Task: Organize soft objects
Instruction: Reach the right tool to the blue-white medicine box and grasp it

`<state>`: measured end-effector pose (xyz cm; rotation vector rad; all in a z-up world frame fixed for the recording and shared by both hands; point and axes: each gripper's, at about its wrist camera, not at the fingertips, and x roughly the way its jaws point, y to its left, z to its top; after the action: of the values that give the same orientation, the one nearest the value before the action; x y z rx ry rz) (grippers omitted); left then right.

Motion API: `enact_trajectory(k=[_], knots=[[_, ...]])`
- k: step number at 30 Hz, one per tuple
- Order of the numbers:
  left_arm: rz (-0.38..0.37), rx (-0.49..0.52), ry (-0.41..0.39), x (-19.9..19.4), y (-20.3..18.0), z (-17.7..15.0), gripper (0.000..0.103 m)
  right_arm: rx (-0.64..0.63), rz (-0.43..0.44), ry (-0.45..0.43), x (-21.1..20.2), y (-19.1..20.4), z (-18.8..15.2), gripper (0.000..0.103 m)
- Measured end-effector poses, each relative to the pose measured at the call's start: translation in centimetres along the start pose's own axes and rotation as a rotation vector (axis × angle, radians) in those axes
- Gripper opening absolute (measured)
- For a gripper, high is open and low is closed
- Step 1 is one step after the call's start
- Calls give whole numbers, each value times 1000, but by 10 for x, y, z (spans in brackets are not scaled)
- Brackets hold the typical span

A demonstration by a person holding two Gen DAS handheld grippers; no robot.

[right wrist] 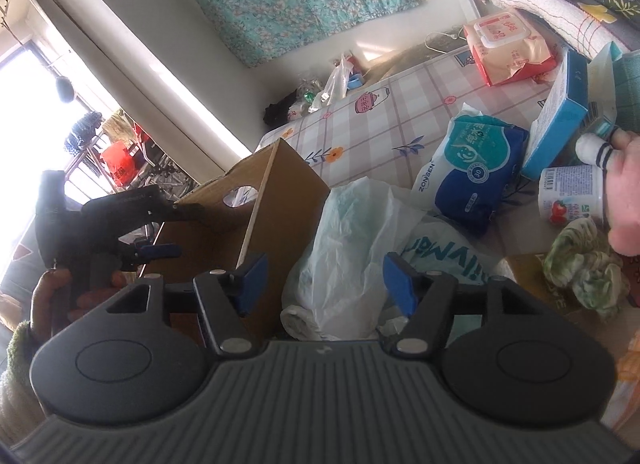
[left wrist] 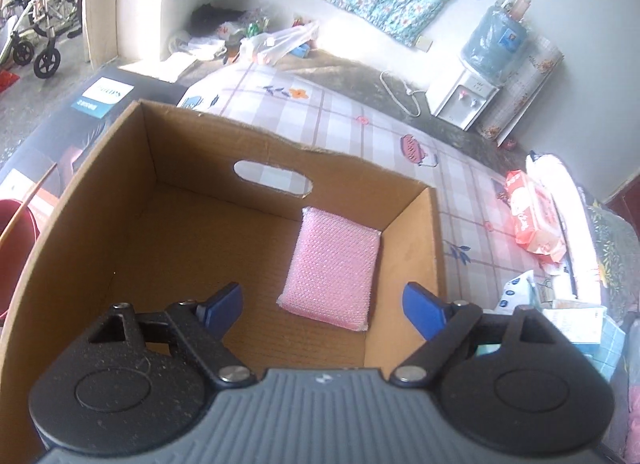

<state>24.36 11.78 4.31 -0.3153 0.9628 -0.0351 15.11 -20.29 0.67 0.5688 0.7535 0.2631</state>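
While we look down the left wrist view, the pink sponge (left wrist: pixel 334 270) lies flat on the floor of the cardboard box (left wrist: pixel 120 168), towards the box's right wall, its far corner close to that wall (woven mesh surface, rectangular, slightly puffy). We see the left gripper (left wrist: pixel 324 306) above the box, angled down into it, jaws spread wide, nothing between them, pads clear of the sponge. On the right wrist view, our right gripper (right wrist: pixel 322 278) points at a crumpled plastic bag (right wrist: pixel 352 232) beside the box, jaws apart and empty. The left hand (right wrist: pixel 48 296) grips its tool's handle at far left.
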Motion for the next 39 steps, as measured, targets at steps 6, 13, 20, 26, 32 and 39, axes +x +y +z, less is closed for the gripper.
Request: enact_trajectory(k=[6, 13, 20, 26, 32, 39], knots=[[-68, 128, -72, -44, -45, -19, 91, 11, -40, -52, -25, -12, -7, 64], [-173, 306, -62, -55, -118, -54, 92, 14, -77, -101, -44, -30, -3, 64], [-264, 390, -26, -38, -183, -85, 92, -7, -158, -165, -65, -58, 18, 64], [-290, 441, -10, -14, -228, -97, 92, -17, -218, -209, -77, -86, 54, 64], [-279, 470, -51, 12, -266, -99, 92, -5, -256, -208, -71, -115, 102, 61], [-266, 469, 22, 57, -291, -95, 75, 73, -250, -111, -20, -151, 142, 53]])
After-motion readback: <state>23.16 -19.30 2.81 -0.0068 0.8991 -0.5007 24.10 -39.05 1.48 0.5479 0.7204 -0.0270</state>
